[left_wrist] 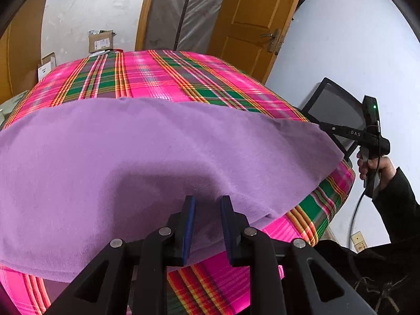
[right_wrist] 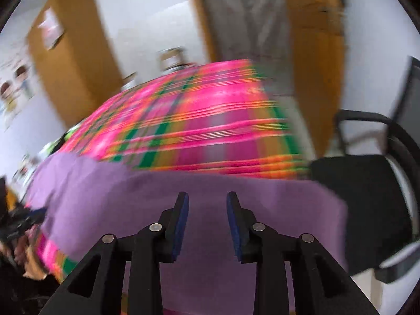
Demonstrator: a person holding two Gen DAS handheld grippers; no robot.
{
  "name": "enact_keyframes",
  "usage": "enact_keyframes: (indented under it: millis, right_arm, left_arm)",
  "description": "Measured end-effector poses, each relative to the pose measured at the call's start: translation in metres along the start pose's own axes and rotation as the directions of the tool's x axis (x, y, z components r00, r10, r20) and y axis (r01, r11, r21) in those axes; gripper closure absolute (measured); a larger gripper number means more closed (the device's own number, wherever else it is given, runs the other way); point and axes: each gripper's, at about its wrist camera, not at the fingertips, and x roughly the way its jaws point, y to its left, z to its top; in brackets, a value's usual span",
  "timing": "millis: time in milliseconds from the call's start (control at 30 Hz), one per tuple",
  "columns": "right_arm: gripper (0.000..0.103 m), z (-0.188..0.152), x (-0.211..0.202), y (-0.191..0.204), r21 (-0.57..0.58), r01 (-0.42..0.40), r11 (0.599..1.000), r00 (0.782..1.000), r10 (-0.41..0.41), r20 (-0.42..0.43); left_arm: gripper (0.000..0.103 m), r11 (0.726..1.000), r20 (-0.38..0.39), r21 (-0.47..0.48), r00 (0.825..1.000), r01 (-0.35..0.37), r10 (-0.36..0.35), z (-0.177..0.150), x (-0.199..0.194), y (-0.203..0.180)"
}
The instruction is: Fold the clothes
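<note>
A purple garment (left_wrist: pixel 131 152) lies spread over a table covered in pink, green and orange plaid (left_wrist: pixel 170 78). My left gripper (left_wrist: pixel 208 210) hovers at the garment's near edge, open, its blue pads apart with nothing pinched. At the right, a hand holds my right gripper (left_wrist: pixel 322 125), whose tips sit at the garment's far right corner. The right wrist view is blurred. There my right gripper (right_wrist: pixel 207 204) stands open over the purple garment (right_wrist: pixel 131 197), nothing between its pads, and the plaid table (right_wrist: pixel 197 131) lies beyond.
A black mesh chair (left_wrist: pixel 336 105) stands off the table's right end (right_wrist: pixel 367 197). Behind the table are a wooden door (left_wrist: pixel 249 13), a grey covered panel and cardboard boxes (left_wrist: pixel 101 40). A dark sleeve (left_wrist: pixel 393 204) and cable hang at the right.
</note>
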Motion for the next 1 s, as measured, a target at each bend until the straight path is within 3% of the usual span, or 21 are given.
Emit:
enact_keyframes:
  millis: [133,300,533,600,667,800,1000]
  right_arm:
    - [0.069,0.002,-0.004,-0.064,0.154,0.048,0.987,0.999,-0.049,0.004]
    - [0.067,-0.007,0.005,-0.128,0.383,-0.089,0.919,0.996,0.092,0.011]
    - [0.065,-0.011,0.021,-0.133,0.437,-0.195,0.878,0.977,0.215,0.004]
    - [0.083,-0.007,0.018,-0.124,0.4,-0.189,0.897,0.979,0.203,0.008]
    - [0.09,-0.003,0.016,-0.116,0.36,-0.179,0.916,0.982,0.188,0.01]
    - [0.096,0.002,0.006,-0.103,0.308,-0.114,0.945,0.993,0.113,0.021]
    - [0.102,0.006,0.001,-0.109,0.312,-0.032,0.949,0.999,0.021,0.036]
  left_arm:
    - [0.083,1.0,0.0,-0.01,1.0,0.002,-0.002,-0.003,-0.001,0.002]
    - [0.083,1.0,-0.006,-0.01,1.0,-0.002,0.002,-0.002,0.001,0.002]
    - [0.083,1.0,-0.011,-0.014,1.0,-0.011,0.011,0.001,0.003,0.0]
    - [0.083,1.0,-0.012,-0.016,1.0,-0.013,0.013,0.001,0.004,-0.001]
    - [0.083,1.0,-0.012,-0.018,1.0,-0.014,0.014,0.002,0.004,-0.001]
    - [0.083,1.0,-0.013,-0.018,1.0,-0.014,0.014,0.001,0.004,-0.001]
    - [0.083,1.0,-0.013,-0.016,1.0,-0.014,0.014,-0.001,0.003,0.0]
